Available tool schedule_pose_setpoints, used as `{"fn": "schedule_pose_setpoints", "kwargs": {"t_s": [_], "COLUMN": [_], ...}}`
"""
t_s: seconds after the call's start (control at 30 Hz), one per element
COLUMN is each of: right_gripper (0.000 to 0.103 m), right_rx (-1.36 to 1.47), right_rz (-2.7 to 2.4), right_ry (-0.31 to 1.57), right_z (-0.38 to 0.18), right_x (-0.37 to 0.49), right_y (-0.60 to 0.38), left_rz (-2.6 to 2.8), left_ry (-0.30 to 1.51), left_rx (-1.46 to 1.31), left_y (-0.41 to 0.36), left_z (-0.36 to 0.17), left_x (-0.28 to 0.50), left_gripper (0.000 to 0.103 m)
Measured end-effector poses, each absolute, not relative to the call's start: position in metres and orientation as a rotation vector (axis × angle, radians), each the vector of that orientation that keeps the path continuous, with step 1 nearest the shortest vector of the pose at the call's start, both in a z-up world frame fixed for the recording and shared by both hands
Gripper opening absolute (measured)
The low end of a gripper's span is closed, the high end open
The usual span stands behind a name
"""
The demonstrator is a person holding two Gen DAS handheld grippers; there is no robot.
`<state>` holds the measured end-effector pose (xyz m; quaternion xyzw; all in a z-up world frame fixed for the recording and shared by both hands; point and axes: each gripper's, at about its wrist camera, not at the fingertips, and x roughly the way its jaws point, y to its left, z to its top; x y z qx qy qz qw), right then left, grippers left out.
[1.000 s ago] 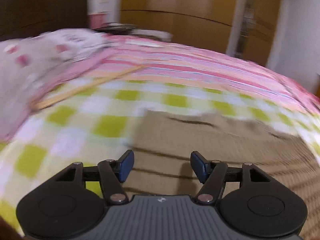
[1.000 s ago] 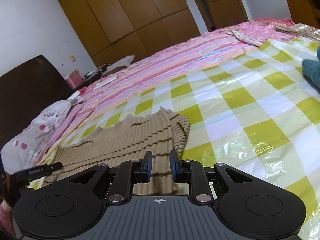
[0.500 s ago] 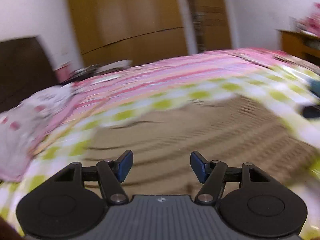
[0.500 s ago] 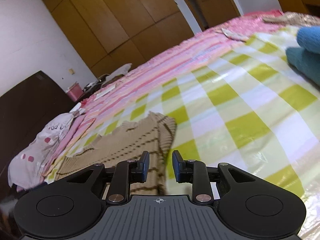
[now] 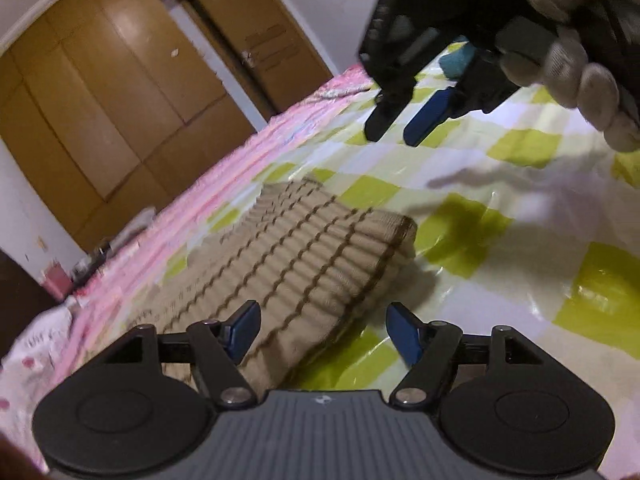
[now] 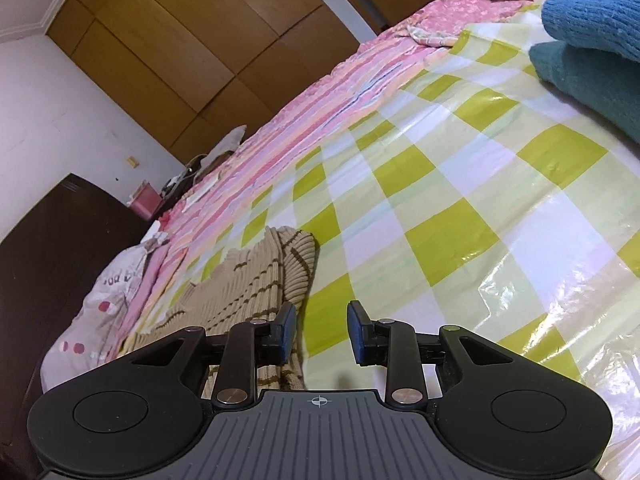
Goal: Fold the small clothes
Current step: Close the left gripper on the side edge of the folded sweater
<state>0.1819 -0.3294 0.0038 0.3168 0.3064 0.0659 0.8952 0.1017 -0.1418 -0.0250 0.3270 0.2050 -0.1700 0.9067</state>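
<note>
The sweater [image 5: 304, 256] lay on the checked sheet [image 5: 500, 264] spread over the bed [image 6: 360, 92]. My left gripper [image 5: 320, 334] hung above the sweater's near edge, and my right gripper [image 5: 394, 128] was in the air beyond it. From the right wrist, the sweater lay left of my jaws, a pillow [image 6: 116, 280] left of that, folded knitwear [image 6: 592, 52] far right, wardrobes [image 6: 192, 40] behind the bed.
</note>
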Motion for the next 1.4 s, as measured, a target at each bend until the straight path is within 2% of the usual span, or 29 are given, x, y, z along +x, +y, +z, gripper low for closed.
{"fn": "schedule_pose_setpoints", "kwargs": {"t_s": [0.33, 0.43, 0.5, 0.6, 0.67, 1.03, 1.4], "right_gripper": [0.03, 0.032, 0.038, 0.041, 0.043, 0.045, 0.047], "right_rx": [0.685, 0.678, 0.674, 0.686, 0.701, 0.803, 0.899], "right_rz": [0.152, 0.163, 0.178, 0.208, 0.226, 0.27, 0.239], "right_ry": [0.649, 0.659, 0.668, 0.688, 0.708, 0.765, 0.759], "right_z": [0.0, -0.003, -0.005, -0.011, -0.016, -0.033, -0.034], "right_x": [0.187, 0.194, 0.203, 0.224, 0.239, 0.296, 0.283], "right_y": [-0.335, -0.334, -0.332, -0.326, -0.321, -0.295, -0.309], "left_rz": [-0.304, -0.32, -0.342, -0.381, -0.395, -0.454, -0.487], "left_ry": [0.366, 0.382, 0.416, 0.444, 0.449, 0.461, 0.447], "left_rx": [0.67, 0.638, 0.586, 0.518, 0.484, 0.277, 0.195], "left_y": [-0.164, -0.159, -0.153, -0.144, -0.142, -0.115, -0.1], "left_z": [-0.027, -0.026, -0.024, -0.019, -0.016, 0.007, 0.015], "left_x": [0.131, 0.139, 0.144, 0.146, 0.146, 0.149, 0.15], "left_gripper": [0.076, 0.061, 0.044, 0.027, 0.023, 0.02, 0.019]}}
